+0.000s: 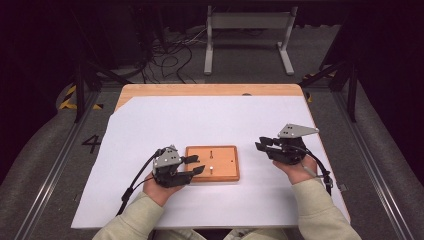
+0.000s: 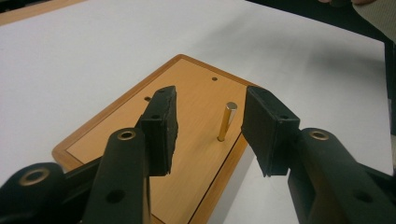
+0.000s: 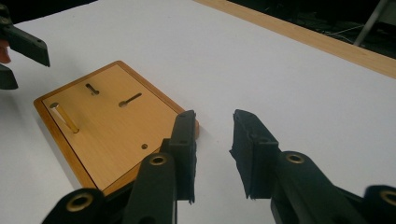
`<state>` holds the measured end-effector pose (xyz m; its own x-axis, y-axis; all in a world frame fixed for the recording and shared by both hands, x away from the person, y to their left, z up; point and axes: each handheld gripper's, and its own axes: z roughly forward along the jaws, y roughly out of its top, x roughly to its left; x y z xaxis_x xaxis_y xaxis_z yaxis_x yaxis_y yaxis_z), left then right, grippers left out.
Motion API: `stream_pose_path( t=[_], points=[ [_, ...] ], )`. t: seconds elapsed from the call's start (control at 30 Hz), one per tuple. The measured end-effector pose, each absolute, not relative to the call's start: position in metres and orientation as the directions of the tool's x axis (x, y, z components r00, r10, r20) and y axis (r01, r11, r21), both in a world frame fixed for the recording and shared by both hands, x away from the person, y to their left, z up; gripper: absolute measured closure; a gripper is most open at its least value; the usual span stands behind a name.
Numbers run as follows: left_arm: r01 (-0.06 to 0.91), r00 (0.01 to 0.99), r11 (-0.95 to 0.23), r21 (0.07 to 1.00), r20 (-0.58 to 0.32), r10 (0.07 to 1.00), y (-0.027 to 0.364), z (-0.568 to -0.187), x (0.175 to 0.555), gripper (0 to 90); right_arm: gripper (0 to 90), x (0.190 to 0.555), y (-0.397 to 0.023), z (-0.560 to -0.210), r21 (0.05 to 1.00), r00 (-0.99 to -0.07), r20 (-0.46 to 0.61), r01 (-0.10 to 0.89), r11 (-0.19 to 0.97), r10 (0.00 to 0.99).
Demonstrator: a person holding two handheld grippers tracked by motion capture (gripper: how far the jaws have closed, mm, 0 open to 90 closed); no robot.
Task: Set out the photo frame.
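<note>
A small wooden board (image 1: 222,172) lies on the white sheet near the table's middle front. A brass peg (image 2: 227,121) stands upright in it, also visible as the peg (image 3: 65,117) in the right gripper view, with two slots and small holes beside it. My left gripper (image 1: 195,165) hovers over the board's left edge; its jaws (image 2: 210,100) are open, one on each side of the peg without touching it. My right gripper (image 1: 261,143) is to the right of the board, off its edge. It (image 3: 214,122) stands open with nothing between its pads.
The white sheet (image 1: 200,120) covers most of the wooden table (image 1: 210,90). A metal stand (image 1: 247,37) and cables (image 1: 170,55) are on the floor beyond the far edge. The left gripper's jaw (image 3: 23,44) shows at the right gripper view's upper left.
</note>
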<state>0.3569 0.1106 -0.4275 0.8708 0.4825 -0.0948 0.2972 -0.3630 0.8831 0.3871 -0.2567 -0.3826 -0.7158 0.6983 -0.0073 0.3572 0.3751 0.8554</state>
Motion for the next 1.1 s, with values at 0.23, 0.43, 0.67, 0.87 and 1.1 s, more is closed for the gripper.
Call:
stream_pose_path(
  t=[0.23,0.43,0.67,0.87,1.1],
  points=[
    [0.289,0.886,-0.389,0.875,-0.09,0.455,0.101,-0.432,0.359,57.9,69.5,0.387,-0.257,-0.382,0.855,-0.717,-0.005,0.358,0.375,0.697],
    [0.312,0.89,-0.411,0.857,-0.112,0.443,0.089,-0.436,0.363,58.8,69.1,0.387,-0.257,-0.383,0.852,-0.715,-0.001,0.365,0.375,0.699],
    [0.319,0.892,-0.439,0.84,-0.11,0.438,0.078,-0.442,0.368,60.5,68.9,0.386,-0.261,-0.384,0.852,-0.709,0.005,0.373,0.368,0.706],
    [0.334,0.896,-0.463,0.821,-0.123,0.427,0.073,-0.447,0.374,65.8,68.7,0.384,-0.264,-0.385,0.85,-0.704,0.008,0.379,0.366,0.71],
    [0.326,0.903,-0.49,0.808,-0.113,0.414,0.066,-0.449,0.375,70.0,68.1,0.382,-0.266,-0.387,0.848,-0.7,0.017,0.388,0.361,0.714]
  ],
)
